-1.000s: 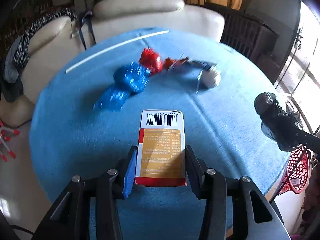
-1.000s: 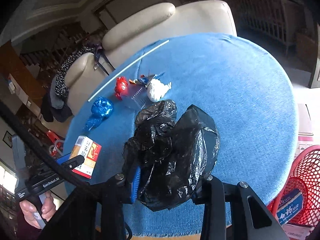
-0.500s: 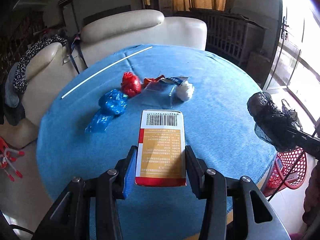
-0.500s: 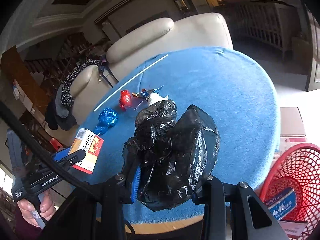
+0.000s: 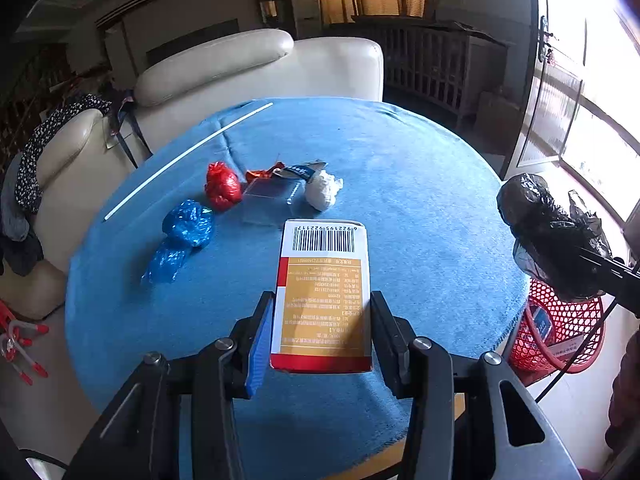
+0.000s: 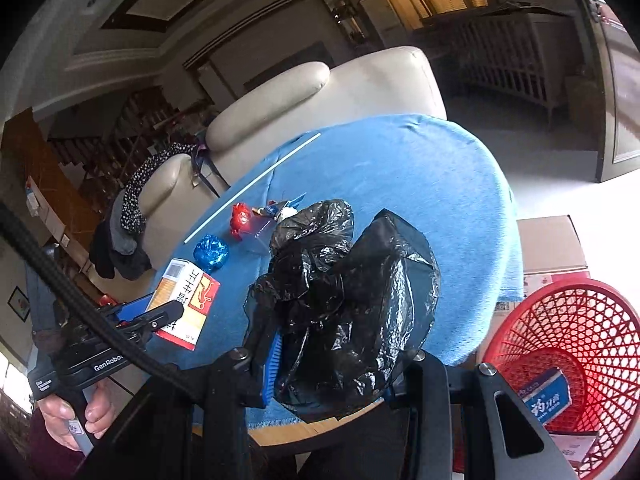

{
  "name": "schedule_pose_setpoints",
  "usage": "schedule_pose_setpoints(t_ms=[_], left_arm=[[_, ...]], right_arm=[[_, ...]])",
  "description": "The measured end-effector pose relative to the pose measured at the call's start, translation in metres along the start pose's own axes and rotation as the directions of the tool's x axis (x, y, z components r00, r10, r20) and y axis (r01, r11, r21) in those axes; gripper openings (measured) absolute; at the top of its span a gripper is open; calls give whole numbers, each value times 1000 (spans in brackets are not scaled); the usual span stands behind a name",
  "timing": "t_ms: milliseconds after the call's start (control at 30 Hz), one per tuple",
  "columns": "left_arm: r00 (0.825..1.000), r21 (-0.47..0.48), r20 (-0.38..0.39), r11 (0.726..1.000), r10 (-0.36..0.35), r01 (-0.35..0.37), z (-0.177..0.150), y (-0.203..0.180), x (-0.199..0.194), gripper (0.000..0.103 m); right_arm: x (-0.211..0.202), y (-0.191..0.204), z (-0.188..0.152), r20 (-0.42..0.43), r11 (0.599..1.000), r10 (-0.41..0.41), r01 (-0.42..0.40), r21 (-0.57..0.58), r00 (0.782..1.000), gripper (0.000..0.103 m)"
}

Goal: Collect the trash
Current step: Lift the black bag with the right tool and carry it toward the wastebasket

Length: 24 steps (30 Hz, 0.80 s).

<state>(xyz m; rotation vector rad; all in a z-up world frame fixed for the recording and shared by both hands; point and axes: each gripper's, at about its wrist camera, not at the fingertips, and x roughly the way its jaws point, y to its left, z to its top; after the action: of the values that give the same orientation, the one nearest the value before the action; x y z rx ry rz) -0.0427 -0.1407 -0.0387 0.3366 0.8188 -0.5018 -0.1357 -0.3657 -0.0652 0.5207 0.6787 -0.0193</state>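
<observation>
The left hand-held gripper [image 5: 322,332] is closed on a box [image 5: 323,292], its fingers pressed against the two long sides. The box is held clear of the round blue worktop [image 5: 420,220], over the near edge, with its barcode end pointing away toward the worktop's middle. In the right wrist view the same box [image 6: 186,300] shows a red and white face with dark characters, and the left hand-held gripper [image 6: 160,316] grips it off the worktop's left edge.

The right hand-held gripper [image 6: 332,364] is clamped on a crumpled black bag [image 6: 344,296], which bulges up and forward between the fingers. In the left wrist view this bag [image 5: 548,232] hangs beyond the worktop's right edge, above a red basket [image 5: 560,328]. The basket [image 6: 576,356] stands on the floor just beside the right edge of the worktop and holds a blue and white carton [image 6: 546,396].

More trash lies on the worktop toward its far left part: a blue wrapper [image 5: 180,240] nearest the left edge, a red wrapper [image 5: 222,186] just beyond it, a clear plastic piece [image 5: 268,204] beside the red one, a small foil scrap [image 5: 280,170] behind that, and a white wad [image 5: 322,190] to the right, touching the scrap. A white stick [image 5: 188,158] lies slantwise along the far left edge, apart from the rest.

A cream sofa [image 5: 256,64] stands past the far edge.
</observation>
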Motion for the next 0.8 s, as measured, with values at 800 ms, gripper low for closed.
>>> schedule_pose_setpoints(t_ms=[800], left_arm=[[999, 67, 16, 997, -42, 40, 4, -40, -7, 48]], right_arm=[[-37, -33, -7, 63, 997, -33, 29, 73, 997, 40]])
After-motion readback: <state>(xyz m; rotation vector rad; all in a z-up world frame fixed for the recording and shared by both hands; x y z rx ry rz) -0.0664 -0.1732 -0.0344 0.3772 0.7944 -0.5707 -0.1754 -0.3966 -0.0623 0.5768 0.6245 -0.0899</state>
